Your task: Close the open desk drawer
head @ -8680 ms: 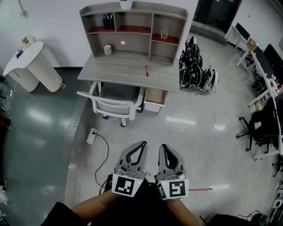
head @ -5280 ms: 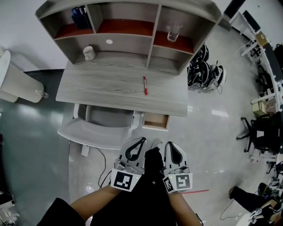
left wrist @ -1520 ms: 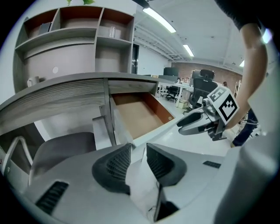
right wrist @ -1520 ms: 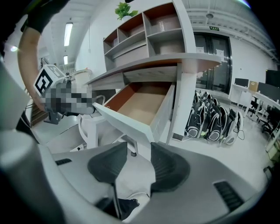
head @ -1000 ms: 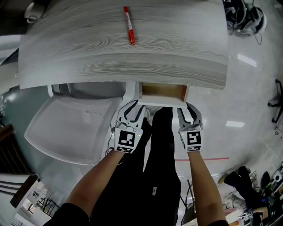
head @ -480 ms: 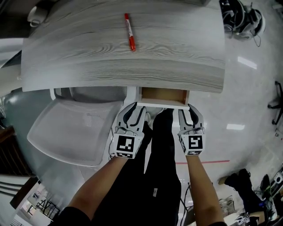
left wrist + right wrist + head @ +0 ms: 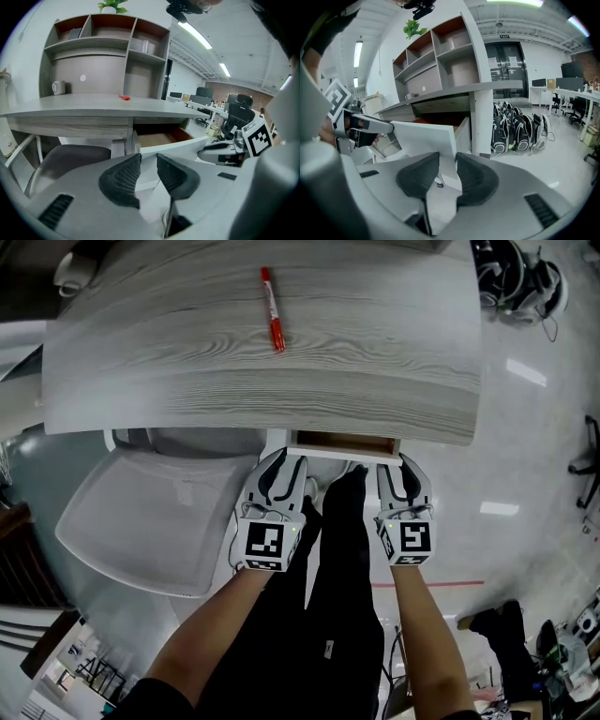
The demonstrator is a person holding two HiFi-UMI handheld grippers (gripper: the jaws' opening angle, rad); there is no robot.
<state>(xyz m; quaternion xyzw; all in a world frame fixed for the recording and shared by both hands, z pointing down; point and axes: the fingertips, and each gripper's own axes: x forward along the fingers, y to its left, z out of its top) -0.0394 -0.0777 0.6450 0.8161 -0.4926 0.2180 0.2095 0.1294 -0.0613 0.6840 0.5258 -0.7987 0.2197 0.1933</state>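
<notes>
The drawer [image 7: 342,441] hangs under the right end of the grey desk top [image 7: 262,371], with only a narrow strip of its brown inside showing. My left gripper [image 7: 284,462] is at the left end of its white front panel [image 7: 168,149], and my right gripper [image 7: 403,465] is at the right end [image 7: 424,136]. In the left gripper view the left gripper [image 7: 148,161] has a gap between its pads, with the panel's edge seen through it. In the right gripper view the right gripper [image 7: 447,161] also stands open at the panel's right edge. Neither pair of pads clamps anything.
A red pen [image 7: 273,322] lies on the desk top. A white-framed chair [image 7: 150,521] is tucked in left of the drawer. The person's black-clad legs [image 7: 337,568] are between the grippers. Black bags [image 7: 520,131] lean on the floor right of the desk; a shelf hutch [image 7: 103,51] stands behind.
Both grippers have moved forward toward the desk, and the drawer has slid in with them. Less of its brown inside shows than one second ago.
</notes>
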